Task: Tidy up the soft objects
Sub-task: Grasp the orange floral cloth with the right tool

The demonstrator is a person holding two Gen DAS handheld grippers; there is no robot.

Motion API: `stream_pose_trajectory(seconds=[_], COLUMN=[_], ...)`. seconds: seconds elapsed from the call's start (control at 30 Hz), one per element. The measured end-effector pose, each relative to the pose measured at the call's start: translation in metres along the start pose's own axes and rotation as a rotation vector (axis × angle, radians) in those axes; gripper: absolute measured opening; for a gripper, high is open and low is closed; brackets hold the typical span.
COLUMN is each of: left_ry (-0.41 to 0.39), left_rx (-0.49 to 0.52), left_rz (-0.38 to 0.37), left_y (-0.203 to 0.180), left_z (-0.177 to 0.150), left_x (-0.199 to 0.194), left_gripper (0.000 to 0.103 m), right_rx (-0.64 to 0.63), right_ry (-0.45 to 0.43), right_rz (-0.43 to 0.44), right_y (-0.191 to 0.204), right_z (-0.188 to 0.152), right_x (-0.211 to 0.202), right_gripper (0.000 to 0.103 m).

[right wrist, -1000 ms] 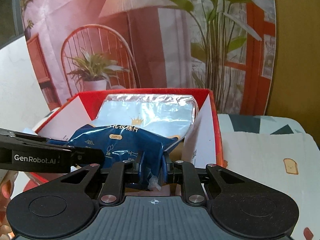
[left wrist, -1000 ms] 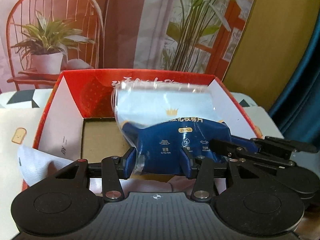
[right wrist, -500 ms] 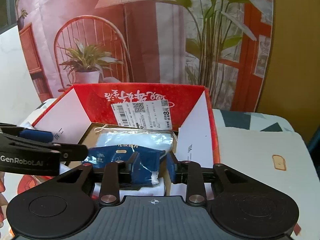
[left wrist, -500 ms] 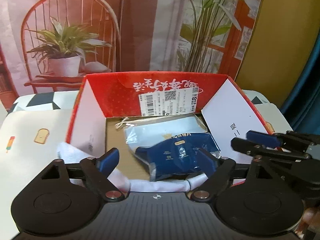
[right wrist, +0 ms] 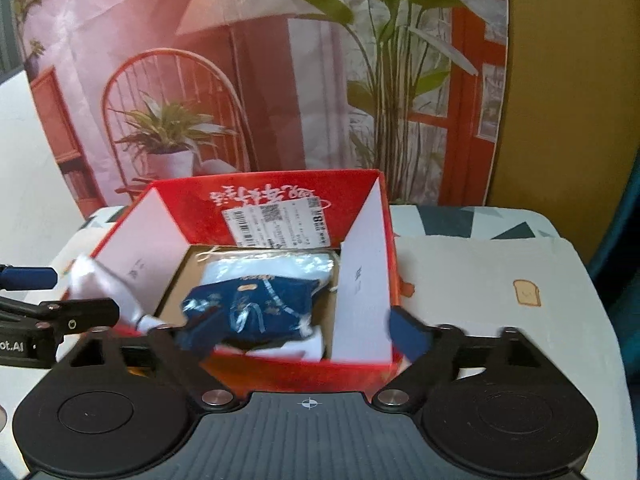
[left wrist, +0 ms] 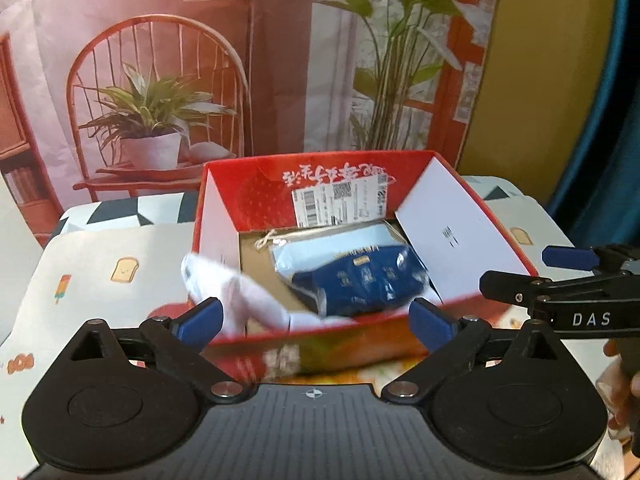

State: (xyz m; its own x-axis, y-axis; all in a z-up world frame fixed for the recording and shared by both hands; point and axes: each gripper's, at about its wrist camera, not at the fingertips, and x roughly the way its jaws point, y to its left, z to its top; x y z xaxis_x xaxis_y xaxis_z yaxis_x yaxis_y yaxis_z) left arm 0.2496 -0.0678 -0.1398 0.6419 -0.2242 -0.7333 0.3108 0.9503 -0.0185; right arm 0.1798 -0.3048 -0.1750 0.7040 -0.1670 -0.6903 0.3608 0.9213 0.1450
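On the left, the bench (left wrist: pixel 100 248) wears a cloth printed with toast and ice lollies. The left gripper (left wrist: pixel 316 318) hangs over the near wall of the red box (left wrist: pixel 256 200), its jaws having just swung wide apart with nothing between them. A white cloth (left wrist: pixel 240 296) drapes over the box's near-left corner. Inside, on the cardboard floor, lies the blue packet (left wrist: pixel 360 280) in clear plastic, against the white right flap, below a shipping label (left wrist: pixel 340 204) on the far wall. Further right, the right gripper (right wrist: pixel 298 334) has likewise just opened its jaws; they stand apart and empty, the packet lying free beyond them.
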Motion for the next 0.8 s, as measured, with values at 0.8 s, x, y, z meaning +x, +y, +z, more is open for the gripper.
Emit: stream_pose_trajectory(seconds=[0.8], left_ry=[0.001], left_rx=[-0.118], left_rz=[-0.114], left_y=[0.010], left_z=[-0.130], left_x=[-0.007], left_gripper=[0.088], right_rx=[0.120], right_ry=[-0.076], right_rz=[0.114], right_y=[0.013], right_z=[-0.165], right_x=[-0.042], right_gripper=[0.058])
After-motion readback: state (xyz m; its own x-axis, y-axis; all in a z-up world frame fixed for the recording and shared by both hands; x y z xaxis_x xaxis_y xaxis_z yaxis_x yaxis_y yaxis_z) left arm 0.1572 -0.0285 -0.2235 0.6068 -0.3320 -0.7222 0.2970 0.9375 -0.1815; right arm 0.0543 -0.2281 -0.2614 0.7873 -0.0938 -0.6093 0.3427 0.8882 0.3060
